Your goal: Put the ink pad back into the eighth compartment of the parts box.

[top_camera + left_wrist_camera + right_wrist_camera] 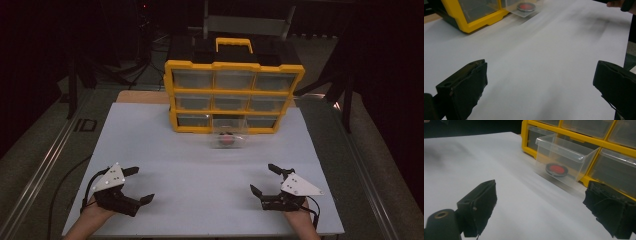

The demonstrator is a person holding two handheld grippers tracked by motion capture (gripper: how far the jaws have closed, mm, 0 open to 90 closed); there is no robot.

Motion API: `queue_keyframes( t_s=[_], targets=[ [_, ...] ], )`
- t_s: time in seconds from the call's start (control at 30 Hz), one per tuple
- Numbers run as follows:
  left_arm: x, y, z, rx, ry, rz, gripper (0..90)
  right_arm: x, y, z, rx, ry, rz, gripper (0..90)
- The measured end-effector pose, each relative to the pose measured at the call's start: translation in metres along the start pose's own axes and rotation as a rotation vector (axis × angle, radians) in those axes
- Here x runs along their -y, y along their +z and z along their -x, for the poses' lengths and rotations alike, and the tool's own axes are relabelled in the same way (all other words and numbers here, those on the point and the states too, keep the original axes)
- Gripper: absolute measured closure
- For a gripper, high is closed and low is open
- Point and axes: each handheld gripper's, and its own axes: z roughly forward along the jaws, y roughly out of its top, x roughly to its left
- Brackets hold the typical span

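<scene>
Here, two grippers rest wide apart on a white table (200, 175).

The left gripper (137, 185) gapes empty; ahead between both, a clear drawer (229, 132) holding a red disc (228, 140) juts from the yellow organizer (232, 95); the right gripper (262, 179) also gapes empty.
</scene>
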Motion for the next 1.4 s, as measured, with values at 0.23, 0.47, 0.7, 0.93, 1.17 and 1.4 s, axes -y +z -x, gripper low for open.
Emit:
queue_keyframes(
  t_s=[0.23, 0.47, 0.7, 0.93, 1.17, 1.4],
  targets=[
    [0.020, 0.001, 0.002, -0.055, -0.019, 0.012, 0.2, 0.000, 0.001, -0.001, -0.002, 0.000, -0.003, 10.3],
    [0.033, 0.000, 0.000, -0.116, -0.047, 0.033, 0.2, 0.001, 0.001, 0.000, -0.004, 0.000, -0.004, 10.3],
    [0.043, -0.001, -0.002, -0.190, -0.077, 0.052, 0.2, 0.002, 0.001, 0.000, -0.003, -0.001, -0.008, 10.2],
    [0.046, 0.002, -0.001, -0.313, -0.110, 0.056, 0.2, 0.004, 0.002, 0.000, -0.007, -0.007, -0.020, 10.2],
    [0.051, -0.001, -0.005, -0.344, -0.152, 0.092, 0.2, 0.006, 0.004, -0.001, -0.012, -0.013, -0.031, 10.2],
    [0.052, -0.001, -0.005, -0.348, -0.146, 0.097, 0.2, 0.007, 0.004, 0.001, -0.012, -0.010, -0.036, 10.3]
  ],
)
